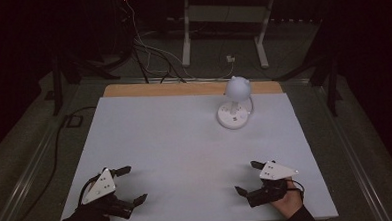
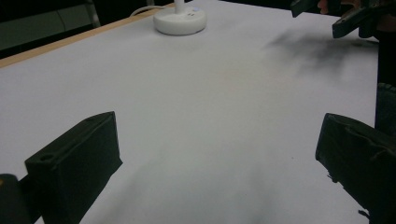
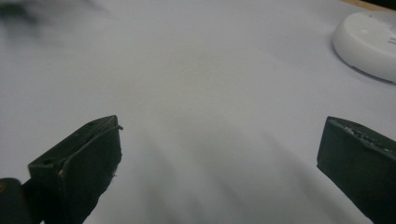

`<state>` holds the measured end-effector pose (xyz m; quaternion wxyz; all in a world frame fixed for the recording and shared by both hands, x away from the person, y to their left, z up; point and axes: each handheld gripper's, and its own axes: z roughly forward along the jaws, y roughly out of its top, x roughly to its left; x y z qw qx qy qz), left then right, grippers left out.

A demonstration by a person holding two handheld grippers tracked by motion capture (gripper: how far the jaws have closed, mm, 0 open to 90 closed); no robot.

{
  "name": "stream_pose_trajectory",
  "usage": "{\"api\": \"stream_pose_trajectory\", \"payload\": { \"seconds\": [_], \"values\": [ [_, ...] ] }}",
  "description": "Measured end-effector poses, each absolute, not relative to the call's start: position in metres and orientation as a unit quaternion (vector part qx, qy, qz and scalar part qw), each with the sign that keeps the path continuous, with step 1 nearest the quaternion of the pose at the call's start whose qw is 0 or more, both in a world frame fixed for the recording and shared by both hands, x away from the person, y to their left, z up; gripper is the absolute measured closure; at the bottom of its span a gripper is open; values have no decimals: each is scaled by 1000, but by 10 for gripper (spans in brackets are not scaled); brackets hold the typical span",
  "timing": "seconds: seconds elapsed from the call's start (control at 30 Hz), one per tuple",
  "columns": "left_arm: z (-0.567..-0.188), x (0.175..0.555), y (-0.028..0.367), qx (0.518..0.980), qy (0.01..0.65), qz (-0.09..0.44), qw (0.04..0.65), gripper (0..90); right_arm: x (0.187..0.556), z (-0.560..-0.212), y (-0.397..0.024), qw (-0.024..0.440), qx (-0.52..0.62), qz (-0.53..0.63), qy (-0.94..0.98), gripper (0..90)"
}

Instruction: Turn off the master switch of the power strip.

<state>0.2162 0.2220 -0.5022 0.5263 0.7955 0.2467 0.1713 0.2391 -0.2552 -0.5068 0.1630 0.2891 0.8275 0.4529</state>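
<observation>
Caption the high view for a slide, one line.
Two open handheld grippers, left gripper and right gripper, rest at the near edge of a white table; small white desk lamp stands far right.

Small white desk lamp [image 1: 235,105], upright on round base, far right of white table [image 1: 175,146].

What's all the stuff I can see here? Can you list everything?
Lamp: one, white, round base and ball-shaped head, far right part of the table.
Table: one, pale grey-white top with a wooden strip along the far edge.
Cables: several, white and black, on the floor beyond the table.
White frame: one, standing on the floor at the back.
Left gripper: one, black, jaws open, near left corner.
Right gripper: one, black, jaws open, near right corner.
</observation>
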Motion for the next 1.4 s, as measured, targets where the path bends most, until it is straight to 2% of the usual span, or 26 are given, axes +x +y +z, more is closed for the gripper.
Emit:
{"api": "stream_pose_trajectory", "payload": {
  "seconds": [0.13, 0.57, 1.0, 1.4],
  "values": [
    [-502, 216, 221, 796, 246, 168, 526, 4, 238, -507, -251, 159, 283, 439, 838, 0],
    [-504, 216, 220, 801, 242, 162, 523, 4, 234, -493, -240, 105, 284, 454, 838, 0],
    [-503, 215, 219, 799, 242, 161, 526, 4, 236, -470, -233, 100, 269, 463, 838, 0],
    [-502, 214, 219, 799, 241, 161, 527, 4, 245, -451, -232, 122, 262, 466, 836, 0]
  ]
}}
